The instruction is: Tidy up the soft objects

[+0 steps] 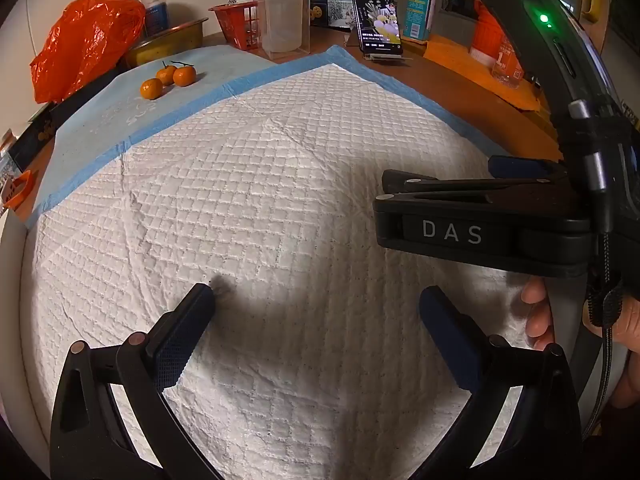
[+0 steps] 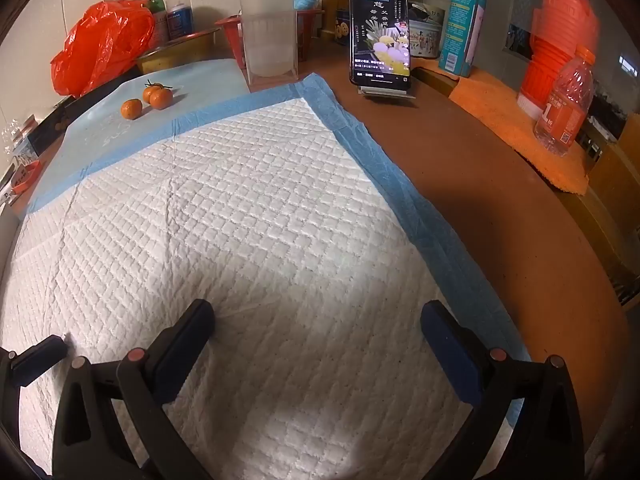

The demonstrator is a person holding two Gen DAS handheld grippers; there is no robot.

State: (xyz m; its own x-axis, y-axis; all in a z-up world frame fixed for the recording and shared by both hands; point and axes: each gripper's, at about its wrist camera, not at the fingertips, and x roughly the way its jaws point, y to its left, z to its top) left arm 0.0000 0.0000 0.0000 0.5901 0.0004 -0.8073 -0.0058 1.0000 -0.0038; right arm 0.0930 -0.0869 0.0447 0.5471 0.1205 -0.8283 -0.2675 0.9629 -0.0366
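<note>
While both grippers hang tilted down over a white quilted pad (image 2: 248,216) with a blue border, spread flat across the brown desk (image 2: 500,220), their fingers stand wide apart and hold nothing. Left gripper (image 1: 316,300) and right gripper (image 2: 318,314) are side by side above the pad's near half. Three small oranges (image 2: 148,98) sit near its far left corner, and a lit phone (image 2: 380,34) stands propped beyond it.

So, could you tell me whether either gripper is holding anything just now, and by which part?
Nothing is held: the left gripper and right gripper both stand open above the white quilted pad.
</note>
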